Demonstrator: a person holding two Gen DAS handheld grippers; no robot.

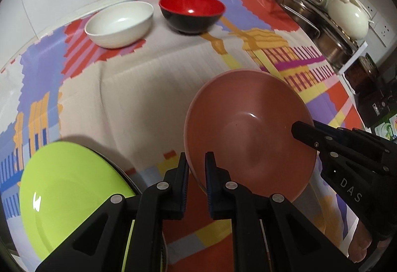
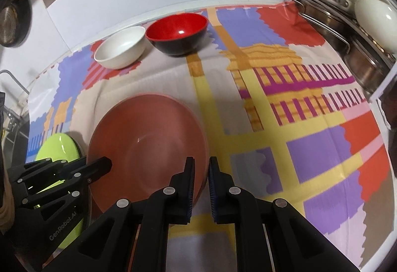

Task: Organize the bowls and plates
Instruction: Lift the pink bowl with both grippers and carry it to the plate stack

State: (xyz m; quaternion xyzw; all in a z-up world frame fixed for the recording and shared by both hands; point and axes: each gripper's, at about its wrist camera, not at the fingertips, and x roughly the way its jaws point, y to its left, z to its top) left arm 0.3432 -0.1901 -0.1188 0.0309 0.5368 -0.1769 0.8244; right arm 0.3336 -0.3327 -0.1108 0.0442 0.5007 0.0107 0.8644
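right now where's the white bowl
At the table's far edge by the wall, the white bowl sits just left of the red bowl.

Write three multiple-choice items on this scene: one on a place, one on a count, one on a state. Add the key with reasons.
1. Where is the green plate relative to the pink plate?
A. To its left
B. Stacked on it
C. Behind it, by the wall

2. How many bowls stand near the wall?
A. One
B. Two
C. Four

3. How is the pink plate held?
A. It lies flat, untouched
B. Only the right tool grips it
C. Both tools grip its rim and it is tilted

Key:
1 A, the green plate lies to the left in both views.
2 B, a white bowl and a red bowl stand side by side.
3 C, the left tool and the right tool each close on an edge.
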